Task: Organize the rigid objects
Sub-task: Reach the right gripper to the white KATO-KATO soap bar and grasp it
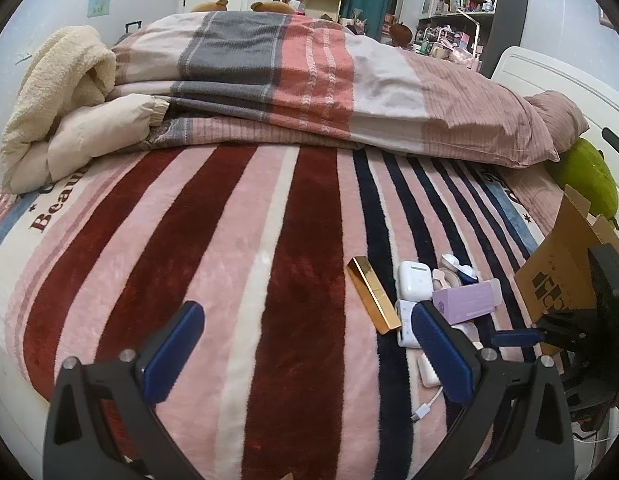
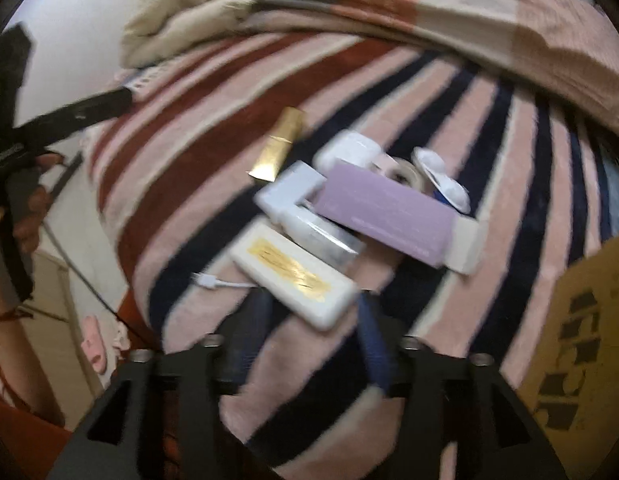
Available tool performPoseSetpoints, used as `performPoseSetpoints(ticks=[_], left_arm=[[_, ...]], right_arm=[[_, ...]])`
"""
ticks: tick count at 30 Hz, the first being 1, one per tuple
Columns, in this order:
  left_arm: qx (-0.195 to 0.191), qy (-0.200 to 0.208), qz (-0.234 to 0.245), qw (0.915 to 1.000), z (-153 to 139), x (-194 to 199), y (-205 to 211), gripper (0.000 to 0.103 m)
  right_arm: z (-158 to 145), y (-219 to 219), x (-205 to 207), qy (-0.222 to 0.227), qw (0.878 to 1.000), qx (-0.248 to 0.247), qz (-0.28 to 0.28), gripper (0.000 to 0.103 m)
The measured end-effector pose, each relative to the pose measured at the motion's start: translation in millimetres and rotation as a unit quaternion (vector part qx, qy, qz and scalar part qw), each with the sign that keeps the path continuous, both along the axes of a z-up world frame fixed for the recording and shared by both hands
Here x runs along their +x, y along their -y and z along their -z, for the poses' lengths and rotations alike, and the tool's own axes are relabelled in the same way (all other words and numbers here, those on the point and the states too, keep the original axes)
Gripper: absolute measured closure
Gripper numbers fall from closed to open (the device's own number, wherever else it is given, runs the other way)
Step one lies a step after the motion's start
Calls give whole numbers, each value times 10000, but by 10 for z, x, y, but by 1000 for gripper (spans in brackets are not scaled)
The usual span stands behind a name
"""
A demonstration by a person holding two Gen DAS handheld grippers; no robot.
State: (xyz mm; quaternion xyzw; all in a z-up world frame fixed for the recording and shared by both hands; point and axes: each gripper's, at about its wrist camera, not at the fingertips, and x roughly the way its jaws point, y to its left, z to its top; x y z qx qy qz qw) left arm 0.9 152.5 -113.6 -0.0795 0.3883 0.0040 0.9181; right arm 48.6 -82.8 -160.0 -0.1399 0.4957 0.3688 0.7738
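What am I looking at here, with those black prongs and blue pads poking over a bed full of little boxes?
There is no robot. A person carries a hand-held gripper in each hand, and each has a wide-angle camera looking along its two fingers, hence the round, bent pictures.

The sharp picture comes from the left hand-held gripper: its blue pads stand wide apart with nothing between them.

The blurred picture comes from the right hand-held gripper. Its fingers are apart, either side of the near end of a white case with a gold label; it does not look clamped.

On the striped blanket lie a gold box, a white earbud case, a lilac box and a white cable. A cardboard box stands on the right.
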Motion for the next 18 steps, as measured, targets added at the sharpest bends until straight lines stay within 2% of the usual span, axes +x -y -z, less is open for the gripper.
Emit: performPoseSetpoints(ticks=[5,7,12,15,17,18], left_arm=[[-225,-2,110,9997,2,-9,-20,0],[-236,31,134,9996,-8,-36,-37,0],[-267,35,142,9995,-7,-28,-65,0],[-460,42,218,9987,-18,-34,-80,0],[-538,88,310,9980,-33,-67,-87,0],[-569,110,377,9976,-36,-83,-91,1]], right_arm=[[120,-268,74,221,9968,-261,-716,48],[182,-285,91,224,9955,-372,-839,48],[150,-237,110,-372,9925,-165,-1150,48],[180,-322,169,-133,9930,-384,-1107,48],[237,-377,195,-118,9919,-441,-1186,53],[273,-402,187,-145,9906,-526,-1251,64]])
